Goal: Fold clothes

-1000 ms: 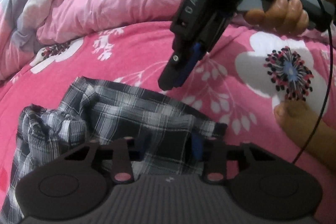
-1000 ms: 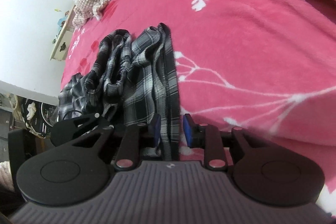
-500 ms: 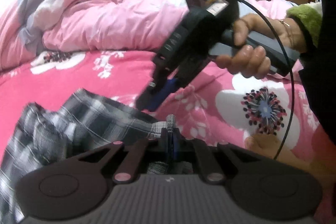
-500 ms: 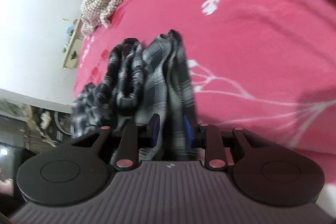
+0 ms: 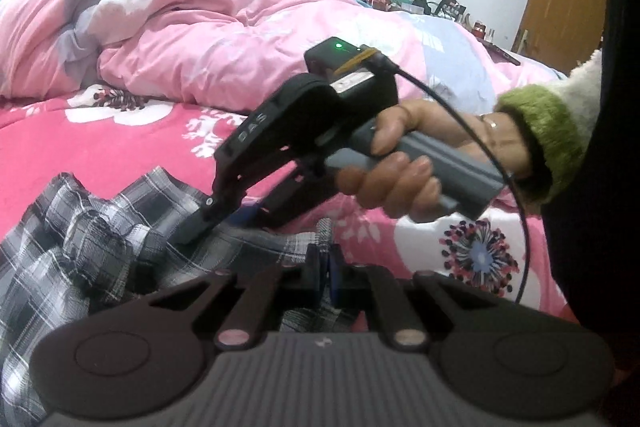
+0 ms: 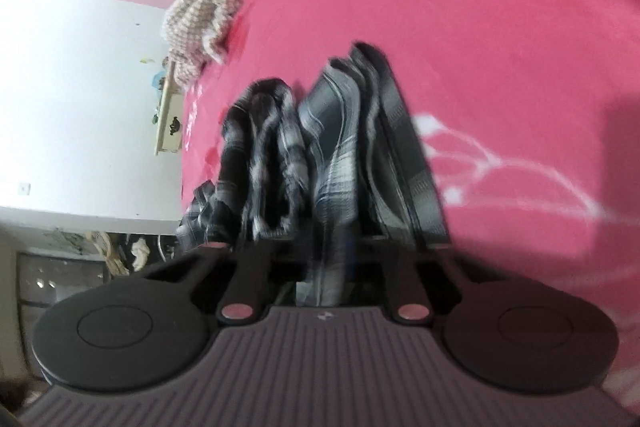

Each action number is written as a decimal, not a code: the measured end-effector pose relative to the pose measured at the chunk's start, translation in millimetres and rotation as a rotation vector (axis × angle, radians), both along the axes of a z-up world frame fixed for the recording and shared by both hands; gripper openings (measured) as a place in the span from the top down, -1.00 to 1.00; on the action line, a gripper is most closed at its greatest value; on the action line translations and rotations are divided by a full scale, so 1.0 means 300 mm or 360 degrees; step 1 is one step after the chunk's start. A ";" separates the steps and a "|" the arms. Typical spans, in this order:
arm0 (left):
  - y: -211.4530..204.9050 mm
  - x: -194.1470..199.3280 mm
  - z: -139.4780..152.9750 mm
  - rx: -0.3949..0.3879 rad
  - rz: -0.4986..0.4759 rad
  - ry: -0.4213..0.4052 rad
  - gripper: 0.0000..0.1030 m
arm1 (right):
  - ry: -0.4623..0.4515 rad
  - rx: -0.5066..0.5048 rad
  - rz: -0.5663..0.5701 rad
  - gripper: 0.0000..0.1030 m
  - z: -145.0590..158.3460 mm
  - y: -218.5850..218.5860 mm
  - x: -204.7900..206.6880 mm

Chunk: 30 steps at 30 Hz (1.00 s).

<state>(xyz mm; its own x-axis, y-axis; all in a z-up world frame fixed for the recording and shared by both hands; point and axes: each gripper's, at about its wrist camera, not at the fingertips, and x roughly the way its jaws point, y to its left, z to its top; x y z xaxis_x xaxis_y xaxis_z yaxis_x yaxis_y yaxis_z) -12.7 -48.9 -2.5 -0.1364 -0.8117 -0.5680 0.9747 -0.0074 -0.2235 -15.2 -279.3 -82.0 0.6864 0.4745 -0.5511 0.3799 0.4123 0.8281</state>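
On the black side arm of my right claw (image 5: pixel 200 233), seen from my left wrist, I read the raised letters "DAS". A small white label sits on the box at its top beside a green light, but its print is too small for me to read. I find nothing else legible.

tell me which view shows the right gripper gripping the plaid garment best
The left wrist view: it shows the whole right gripper from outside, its tip down on the plaid garment in the person's hand. The right wrist view is blurred; it shows cloth bunched between its own fingers.
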 end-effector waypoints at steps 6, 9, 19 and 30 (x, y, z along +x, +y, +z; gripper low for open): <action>-0.013 -0.013 0.002 -0.0021 -0.0048 0.0030 0.91 | -0.0091 -0.0243 0.0016 0.98 0.086 0.005 -0.054; -0.028 -0.022 -0.001 -0.0024 -0.0084 0.0034 0.91 | -0.0104 -0.0276 0.0018 0.98 0.102 -0.004 -0.079; -0.084 -0.035 -0.076 0.0120 -0.0155 0.0023 0.87 | -0.0034 -0.0592 0.0172 0.97 0.087 0.019 -0.075; -0.050 -0.063 -0.083 0.0304 -0.0228 0.0025 -0.11 | -0.0056 -0.1162 0.0421 0.59 0.181 0.072 -0.101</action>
<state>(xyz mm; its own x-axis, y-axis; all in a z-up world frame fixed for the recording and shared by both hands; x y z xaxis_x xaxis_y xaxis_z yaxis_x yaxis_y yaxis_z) -31.6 -63.9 -27.4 -0.2525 -0.6613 -0.7063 0.9631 -0.1014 -0.2493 -45.5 -257.7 -27.6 0.6236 0.1499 -0.7672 0.1714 0.9314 0.3212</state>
